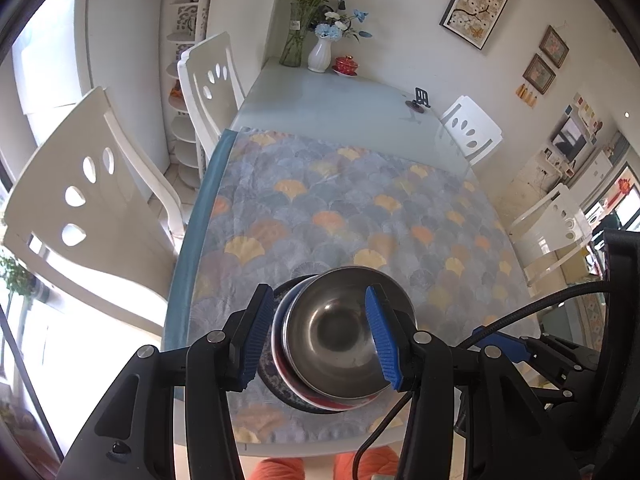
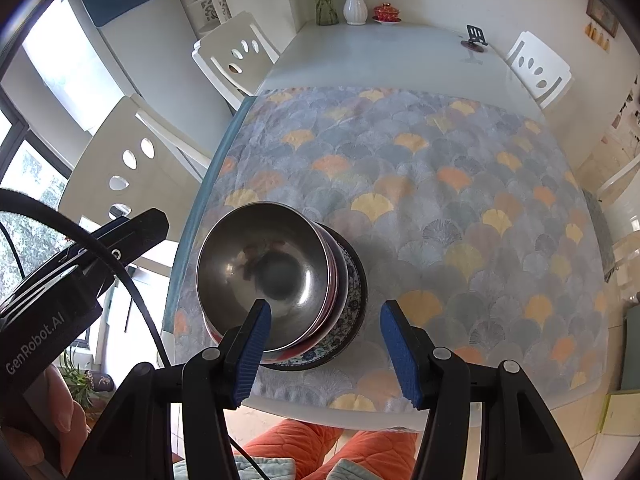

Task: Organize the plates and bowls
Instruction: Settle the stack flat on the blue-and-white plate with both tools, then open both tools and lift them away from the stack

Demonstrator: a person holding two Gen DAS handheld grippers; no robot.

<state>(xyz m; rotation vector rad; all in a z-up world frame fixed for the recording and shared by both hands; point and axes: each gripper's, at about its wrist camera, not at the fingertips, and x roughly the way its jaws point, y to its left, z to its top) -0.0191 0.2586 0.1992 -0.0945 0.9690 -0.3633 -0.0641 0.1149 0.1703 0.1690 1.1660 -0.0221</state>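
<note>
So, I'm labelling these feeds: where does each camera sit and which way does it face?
Left wrist: on the left tool, looking down at the steel bowl; its fingers straddle it.
Right wrist: on the right tool, bowl stack front-left; a hand shows.
Both share the stack, patterned cloth and white vase.

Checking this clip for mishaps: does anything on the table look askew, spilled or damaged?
Nothing is spilled or visibly broken. The steel bowl sits nested in a red-rimmed bowl on the patterned plate, though the stack looks slightly off-centre. Both the left gripper and right gripper are open, gripping nothing.
</note>
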